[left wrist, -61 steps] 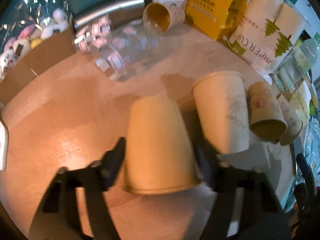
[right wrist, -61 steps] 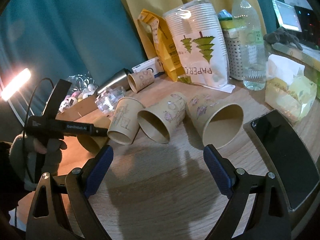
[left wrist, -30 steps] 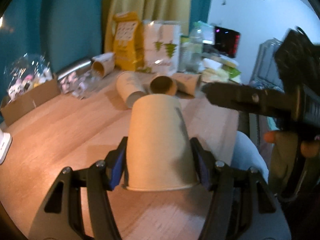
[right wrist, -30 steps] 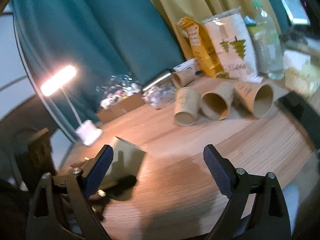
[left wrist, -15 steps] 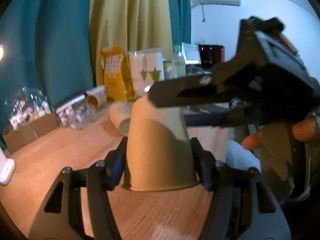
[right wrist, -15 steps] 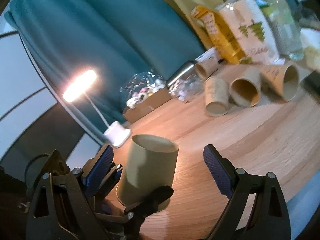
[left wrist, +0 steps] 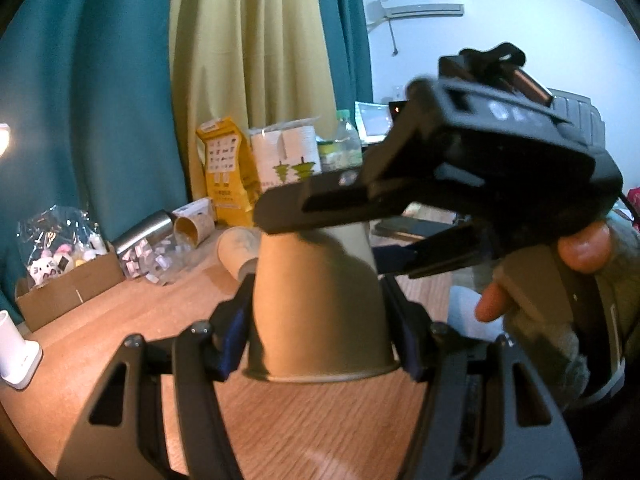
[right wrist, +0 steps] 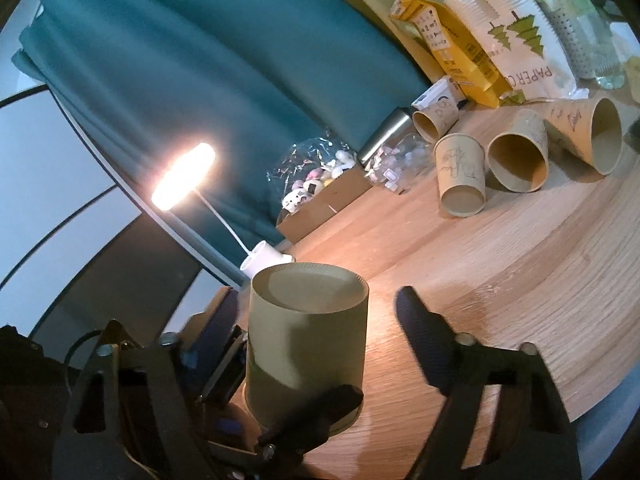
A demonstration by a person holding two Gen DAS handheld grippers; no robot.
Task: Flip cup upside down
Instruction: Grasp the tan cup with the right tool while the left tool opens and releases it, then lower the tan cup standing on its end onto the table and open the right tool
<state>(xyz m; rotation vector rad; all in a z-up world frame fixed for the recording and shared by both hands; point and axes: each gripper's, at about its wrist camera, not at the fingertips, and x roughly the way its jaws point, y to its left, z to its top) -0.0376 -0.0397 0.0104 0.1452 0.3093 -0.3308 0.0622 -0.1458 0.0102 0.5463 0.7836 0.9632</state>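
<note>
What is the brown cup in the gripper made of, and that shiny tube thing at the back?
The plain brown cup looks like matt paper: dull, with a rolled rim and a sunken base. The shiny silver cylinder lying near the curtain looks like brushed metal, probably steel, judging by its grey sheen.

Dim, warm room light. In the right wrist view a bar lamp [right wrist: 183,175] glares at left of centre — blown out, spilling a bright patch on the wooden bench [right wrist: 500,264]. The cup [right wrist: 306,344] is lit on its left side, shadowed on its right. Fisheye bending and black corners throughout; the near right gripper [left wrist: 472,184] is motion-blurred.
</note>
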